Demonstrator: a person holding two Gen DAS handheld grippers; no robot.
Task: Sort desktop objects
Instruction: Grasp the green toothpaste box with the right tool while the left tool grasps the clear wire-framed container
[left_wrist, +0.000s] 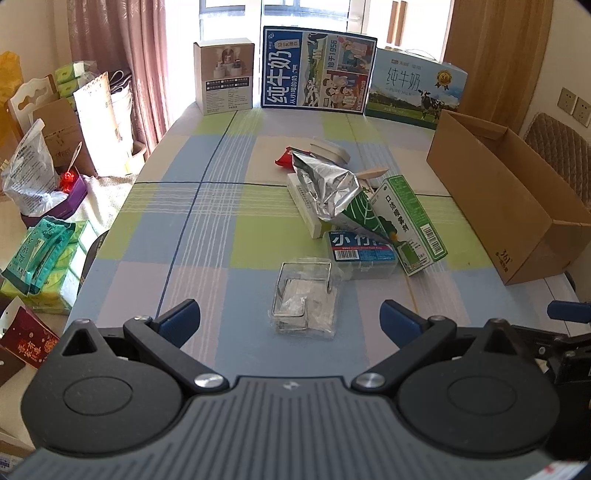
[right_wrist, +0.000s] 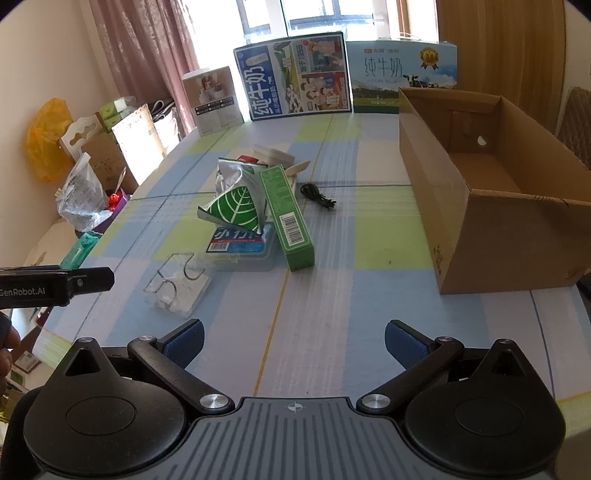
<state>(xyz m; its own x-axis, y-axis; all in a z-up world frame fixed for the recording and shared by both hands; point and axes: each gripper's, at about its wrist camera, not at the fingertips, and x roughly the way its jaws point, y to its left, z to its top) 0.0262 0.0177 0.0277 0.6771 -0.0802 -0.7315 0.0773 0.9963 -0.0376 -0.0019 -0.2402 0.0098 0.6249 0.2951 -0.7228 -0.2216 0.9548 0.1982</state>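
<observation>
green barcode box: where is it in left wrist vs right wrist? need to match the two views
Left wrist: green barcode box right of centre, leaning against the foil bag, barcode on its lower right.
Right wrist: the same box at centre, running toward the camera, barcode facing up.
Shared landmark: the open cardboard box on the table's right side, right of the green box in both views.

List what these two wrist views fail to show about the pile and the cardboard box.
- Red packet: left wrist view, mostly hidden behind the foil bag.
- Black cable: right wrist view, too small to identify.
- Cardboard box: its floor is largely hidden by its near wall; left wrist view shows even less.
</observation>
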